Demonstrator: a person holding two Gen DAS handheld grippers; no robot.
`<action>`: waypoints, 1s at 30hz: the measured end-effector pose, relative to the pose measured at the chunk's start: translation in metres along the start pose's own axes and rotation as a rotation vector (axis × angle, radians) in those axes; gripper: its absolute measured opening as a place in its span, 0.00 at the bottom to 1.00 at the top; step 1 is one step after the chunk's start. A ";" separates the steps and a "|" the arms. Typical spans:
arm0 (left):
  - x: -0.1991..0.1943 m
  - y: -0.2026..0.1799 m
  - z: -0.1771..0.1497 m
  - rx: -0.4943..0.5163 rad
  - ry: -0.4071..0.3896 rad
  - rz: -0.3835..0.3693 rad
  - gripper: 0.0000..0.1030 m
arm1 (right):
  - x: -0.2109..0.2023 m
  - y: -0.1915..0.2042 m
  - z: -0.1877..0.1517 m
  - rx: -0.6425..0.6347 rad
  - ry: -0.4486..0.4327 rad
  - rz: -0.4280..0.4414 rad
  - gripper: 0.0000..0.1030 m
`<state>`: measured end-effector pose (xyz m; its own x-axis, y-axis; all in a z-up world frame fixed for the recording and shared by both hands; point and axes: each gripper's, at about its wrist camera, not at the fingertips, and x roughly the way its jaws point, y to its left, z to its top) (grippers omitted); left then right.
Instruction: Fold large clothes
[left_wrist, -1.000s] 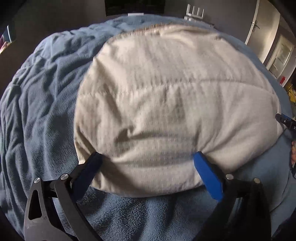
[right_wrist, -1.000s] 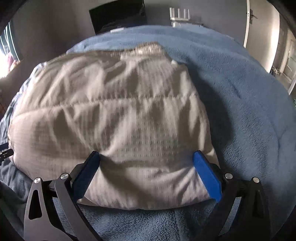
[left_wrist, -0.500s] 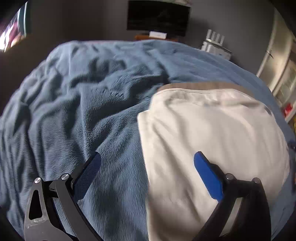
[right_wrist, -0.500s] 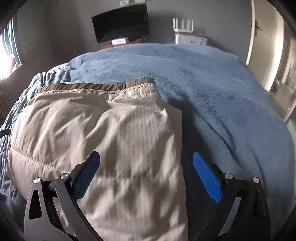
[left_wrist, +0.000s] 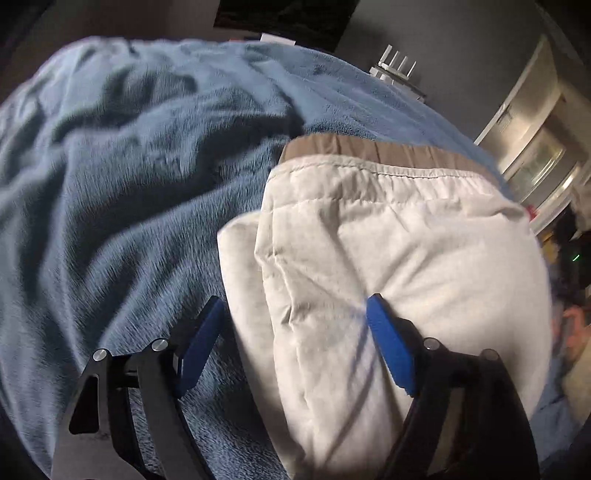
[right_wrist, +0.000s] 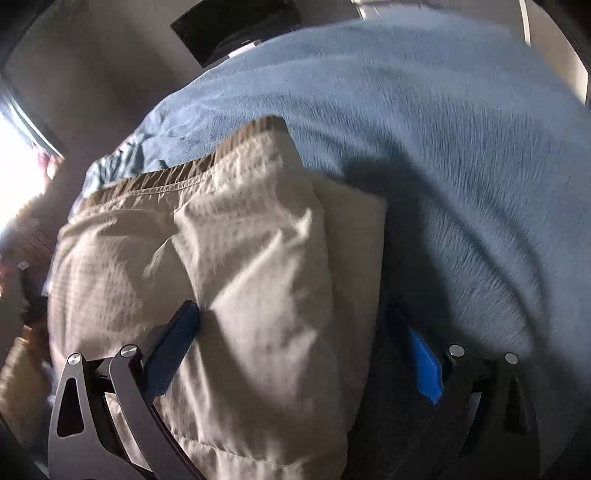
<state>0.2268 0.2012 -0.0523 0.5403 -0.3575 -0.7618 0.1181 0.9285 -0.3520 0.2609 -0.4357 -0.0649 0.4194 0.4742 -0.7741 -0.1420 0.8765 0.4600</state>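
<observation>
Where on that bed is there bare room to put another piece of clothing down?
Bare blanket lies to the left of the folded jacket in the left view and to the right of it in the right view. Both claws crowd the jacket's near edge.

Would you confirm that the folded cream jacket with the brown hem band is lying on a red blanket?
Not quite: the blanket is blue, not red, as the left wrist view shows. The folded cream jacket with the brown hem band does lie on it.

jacket (left_wrist: 399, 236): matt quilted cloth | blanket (left_wrist: 122, 177): fuzzy blue fleece
</observation>
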 end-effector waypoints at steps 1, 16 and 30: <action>0.000 0.004 -0.001 -0.016 0.010 -0.036 0.69 | 0.001 -0.007 -0.002 0.029 0.011 0.045 0.91; 0.034 0.011 0.016 -0.094 0.035 -0.149 0.59 | 0.034 -0.021 0.013 0.162 -0.005 0.258 0.41; -0.082 -0.071 -0.018 0.139 -0.152 -0.044 0.11 | -0.117 0.079 -0.046 -0.158 -0.325 0.060 0.09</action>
<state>0.1594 0.1630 0.0249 0.6502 -0.3885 -0.6530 0.2524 0.9210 -0.2966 0.1594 -0.4184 0.0416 0.6657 0.4964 -0.5572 -0.3010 0.8618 0.4082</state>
